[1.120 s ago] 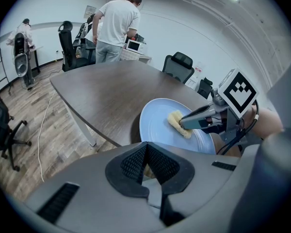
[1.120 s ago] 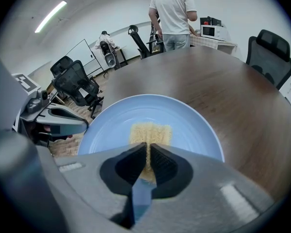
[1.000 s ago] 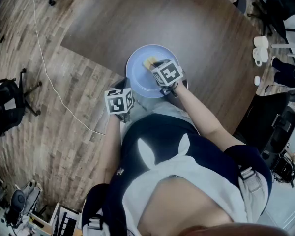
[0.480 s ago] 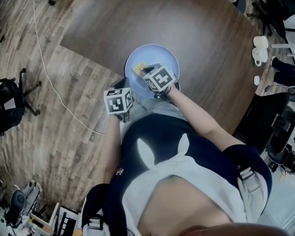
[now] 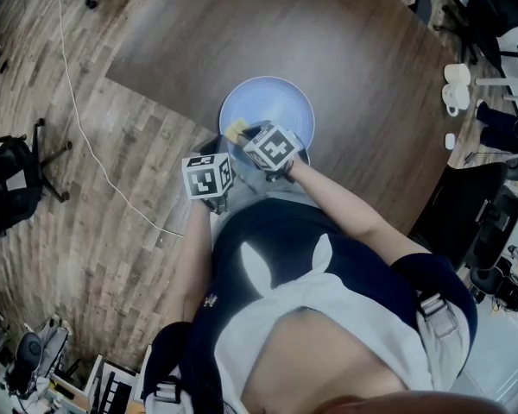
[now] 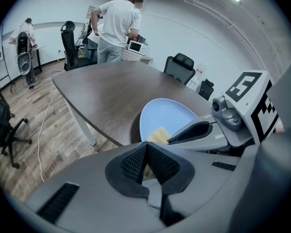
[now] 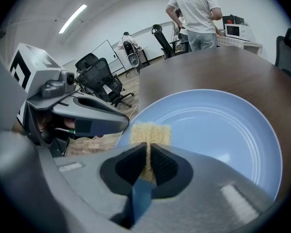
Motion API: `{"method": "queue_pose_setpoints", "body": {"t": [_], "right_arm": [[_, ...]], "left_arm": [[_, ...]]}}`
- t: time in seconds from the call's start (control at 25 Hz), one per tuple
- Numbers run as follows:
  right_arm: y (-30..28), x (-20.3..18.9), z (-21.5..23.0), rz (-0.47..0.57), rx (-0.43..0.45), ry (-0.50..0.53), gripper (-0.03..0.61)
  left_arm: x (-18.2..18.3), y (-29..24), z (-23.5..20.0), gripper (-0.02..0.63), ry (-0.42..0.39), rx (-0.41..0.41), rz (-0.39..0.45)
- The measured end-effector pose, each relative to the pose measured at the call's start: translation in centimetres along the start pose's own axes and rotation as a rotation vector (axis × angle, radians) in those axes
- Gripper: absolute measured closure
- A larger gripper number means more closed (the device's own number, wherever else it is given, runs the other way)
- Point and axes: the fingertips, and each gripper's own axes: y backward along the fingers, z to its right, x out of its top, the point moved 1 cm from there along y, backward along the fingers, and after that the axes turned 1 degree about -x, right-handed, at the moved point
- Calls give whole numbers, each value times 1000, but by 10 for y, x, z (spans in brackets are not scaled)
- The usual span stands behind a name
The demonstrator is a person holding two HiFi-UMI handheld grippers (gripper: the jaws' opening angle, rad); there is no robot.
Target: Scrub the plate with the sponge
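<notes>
A light blue plate [image 5: 281, 102] sits at the near edge of the dark wooden table [image 5: 354, 41] and overhangs it a little. My right gripper [image 5: 242, 134] is shut on a yellow sponge [image 5: 235, 131] and presses it on the plate's near-left part. In the right gripper view the sponge [image 7: 150, 132] sticks out past the jaws onto the plate [image 7: 218, 130]. My left gripper [image 5: 217, 150] is just left of it at the plate's near rim. In the left gripper view its jaws are closed, seemingly pinching that rim, and the plate [image 6: 177, 115] and sponge [image 6: 158, 136] lie beyond.
Two white mugs [image 5: 456, 86] stand at the table's far right. A white cable [image 5: 85, 136] runs over the wood floor at the left, near a black chair [image 5: 9, 175]. A person [image 6: 117, 25] stands beyond the table's far end. Office chairs [image 6: 179, 64] surround the table.
My right gripper has slid the sponge from the plate's middle leftward and toward me, to its near-left rim. The left gripper and the plate have stayed put.
</notes>
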Motion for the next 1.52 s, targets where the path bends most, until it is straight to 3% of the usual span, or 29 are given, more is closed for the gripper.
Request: {"method": "queue_pose_setpoints", "body": {"t": [1.0,1.52], "right_arm": [[8,-29,-20,-36,51,41,554],[19,-28,4,-16,-25,70,554]], "left_arm": [[-5,0,3,611,-6,13,5],[-4,0,6,611,-17,19,1]]}}
